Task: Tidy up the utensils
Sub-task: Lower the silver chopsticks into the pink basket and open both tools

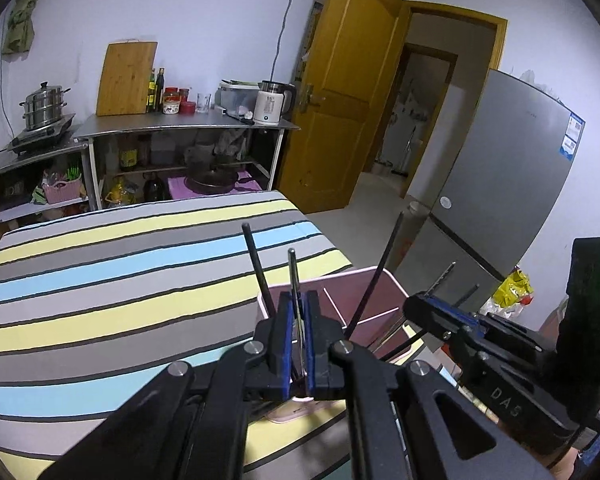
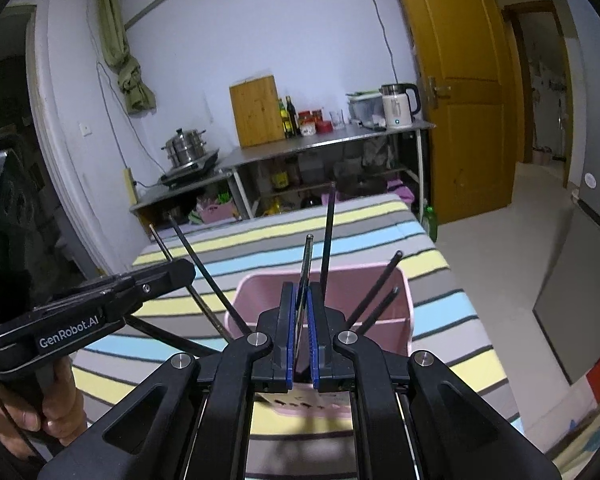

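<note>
Not much to read here tbh. The black plastic handheld gripper on the left (image 2: 180,272) has "GenRobot.AI" in white letters on its side. In the left wrist view, the other black plastic gripper (image 1: 414,304) shows raised letters "DAS" on its body. The blue stickers on the tall silver fridge (image 1: 520,184) are too small to read.

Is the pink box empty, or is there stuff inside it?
Not empty. The pink plastic box on the striped cloth has thin dark chopsticks leaning inside, their tips poking up above its rim.
</note>
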{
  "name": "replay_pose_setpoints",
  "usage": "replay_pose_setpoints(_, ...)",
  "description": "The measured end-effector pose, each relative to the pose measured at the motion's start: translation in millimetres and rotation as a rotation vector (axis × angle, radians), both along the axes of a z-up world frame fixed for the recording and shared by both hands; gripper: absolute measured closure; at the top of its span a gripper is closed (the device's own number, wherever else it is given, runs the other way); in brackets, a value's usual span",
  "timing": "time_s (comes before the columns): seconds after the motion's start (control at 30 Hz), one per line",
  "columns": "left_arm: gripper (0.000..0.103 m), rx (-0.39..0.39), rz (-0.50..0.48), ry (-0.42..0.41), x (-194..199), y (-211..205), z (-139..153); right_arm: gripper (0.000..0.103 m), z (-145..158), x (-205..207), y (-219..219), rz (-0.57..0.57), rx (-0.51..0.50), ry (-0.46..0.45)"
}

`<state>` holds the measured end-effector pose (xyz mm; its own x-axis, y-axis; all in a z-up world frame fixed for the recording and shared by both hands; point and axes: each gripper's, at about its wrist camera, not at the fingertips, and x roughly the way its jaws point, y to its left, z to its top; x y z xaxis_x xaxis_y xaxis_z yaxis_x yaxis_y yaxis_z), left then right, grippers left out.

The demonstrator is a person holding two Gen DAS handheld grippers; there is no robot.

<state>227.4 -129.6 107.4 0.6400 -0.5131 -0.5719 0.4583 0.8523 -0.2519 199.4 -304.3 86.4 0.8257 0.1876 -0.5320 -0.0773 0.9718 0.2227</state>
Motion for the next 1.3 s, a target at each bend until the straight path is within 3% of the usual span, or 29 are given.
replay_pose_setpoints(0.33,0.097,0.013,-0.002,-0.008,1,-4,0,0.097,-7,1,-1,0.007,-0.012,0.035)
replay_pose_setpoints(1.3,0.094,-0.036,0.040,-0.093,-51,40,30,0.086,25,-51,3,0.002,-0.050,-0.057)
